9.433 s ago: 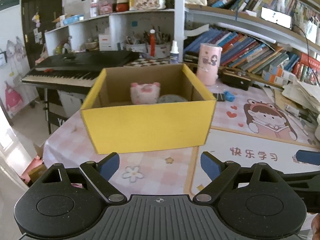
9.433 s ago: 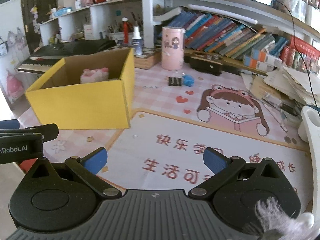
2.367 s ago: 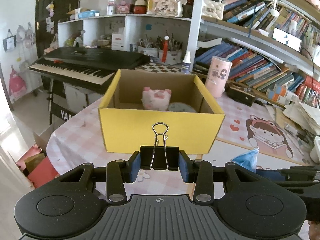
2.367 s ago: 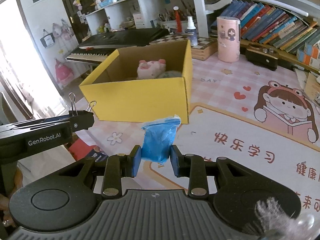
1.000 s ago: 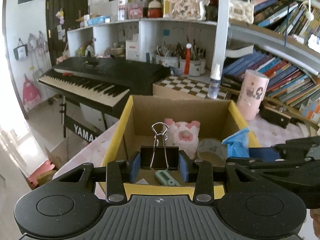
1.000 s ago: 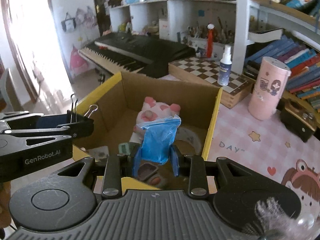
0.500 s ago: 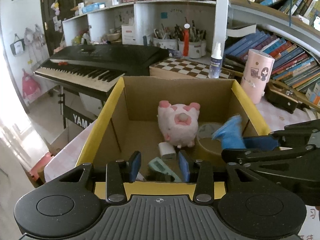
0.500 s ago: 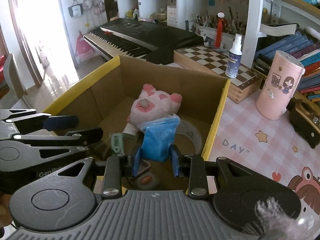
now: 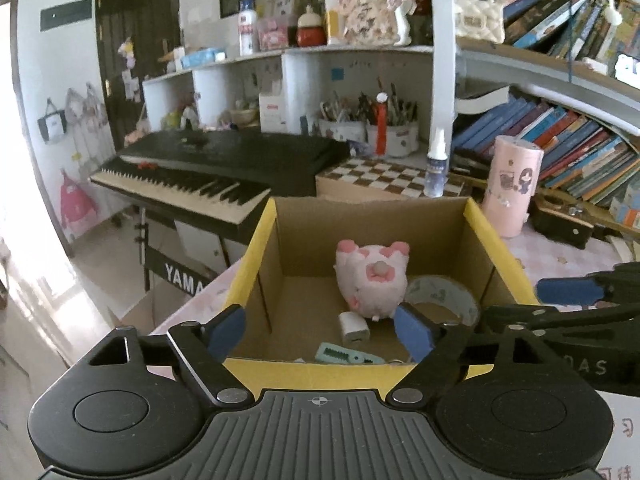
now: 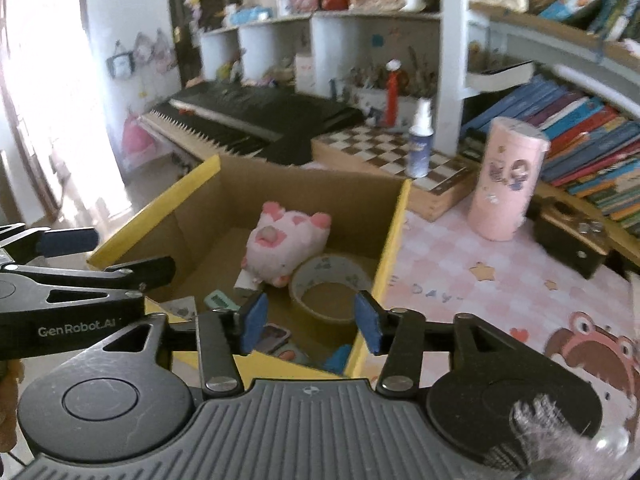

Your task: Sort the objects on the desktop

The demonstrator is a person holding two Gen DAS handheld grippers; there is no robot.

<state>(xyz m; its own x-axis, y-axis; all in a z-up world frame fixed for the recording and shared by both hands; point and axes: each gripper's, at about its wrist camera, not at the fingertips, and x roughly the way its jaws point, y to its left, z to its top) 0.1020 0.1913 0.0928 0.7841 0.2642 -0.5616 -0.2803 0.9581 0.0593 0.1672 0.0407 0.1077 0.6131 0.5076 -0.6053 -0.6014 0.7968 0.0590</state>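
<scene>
A yellow cardboard box (image 9: 256,248) (image 10: 394,220) stands open on the desk. Inside lie a pink plush pig (image 9: 370,280) (image 10: 286,240), a tape roll (image 9: 440,300) (image 10: 328,286), a white charger (image 9: 354,326), a green clip (image 9: 344,354) and a blue packet (image 10: 338,358) at the near right corner. My left gripper (image 9: 320,330) is open and empty above the box's near wall. My right gripper (image 10: 310,322) is open and empty over the box's near right corner; it also shows at the right of the left wrist view (image 9: 568,292).
A pink cylinder (image 9: 512,192) (image 10: 504,180), a spray bottle (image 9: 436,164) and a chessboard box (image 10: 400,164) stand behind the box. A keyboard piano (image 9: 208,172) is at the left, off the desk edge. Bookshelves (image 9: 580,152) fill the right.
My right gripper has opened and the blue packet has dropped into the box. My left gripper, which let go of the binder clip half a second ago, has opened wider. Both have drawn back slightly.
</scene>
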